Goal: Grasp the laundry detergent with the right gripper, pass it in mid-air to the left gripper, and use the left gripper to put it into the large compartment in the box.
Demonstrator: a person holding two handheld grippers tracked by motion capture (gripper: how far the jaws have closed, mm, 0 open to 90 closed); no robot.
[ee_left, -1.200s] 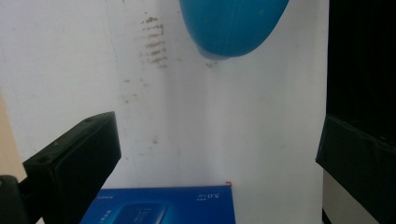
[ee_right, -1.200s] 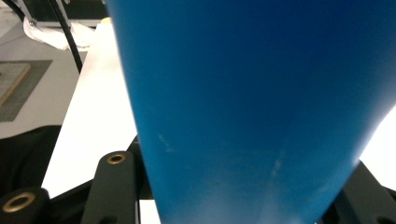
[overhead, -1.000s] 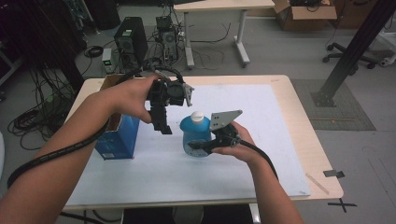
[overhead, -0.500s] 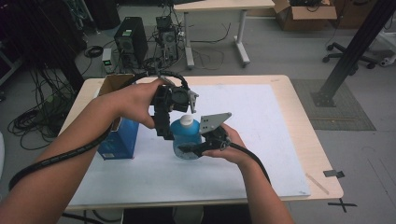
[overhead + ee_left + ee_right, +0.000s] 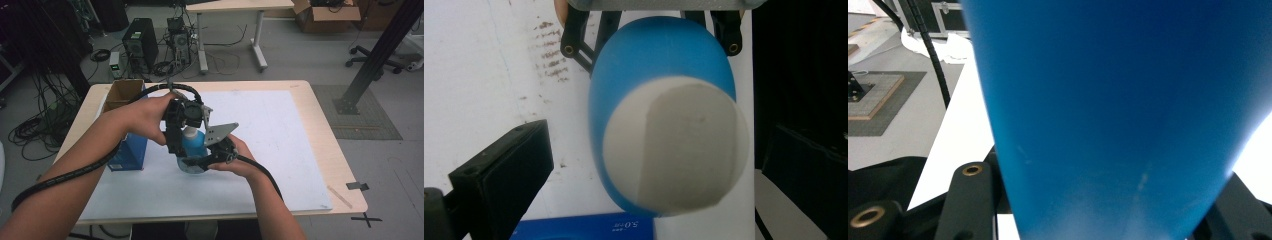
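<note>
A: Report the items at the left of the tabletop point(image 5: 320, 130).

B: A blue box point(image 5: 131, 152) stands near the left edge. An open cardboard box point(image 5: 122, 93) sits just beyond it, on the far side. A white sheet point(image 5: 280, 150) covers most of the surface.

A: State of the left tool point(image 5: 180, 145)?

B: It points down over the blue bottle point(image 5: 192, 142). In the left gripper view its jaws stand wide, one on each side of the white cap point(image 5: 676, 150), without touching it.

A: Location of the bottle?

B: Near the centre of the tabletop, just right of the blue box, between the two hands. Whether its base rests on the sheet cannot be told.

A: State of the right tool point(image 5: 197, 162)?

B: It comes in from the right, near side. Its jaws are clamped on the lower body of the bottle point(image 5: 1118, 120); the right gripper view shows the blue wall seated between them.
</note>
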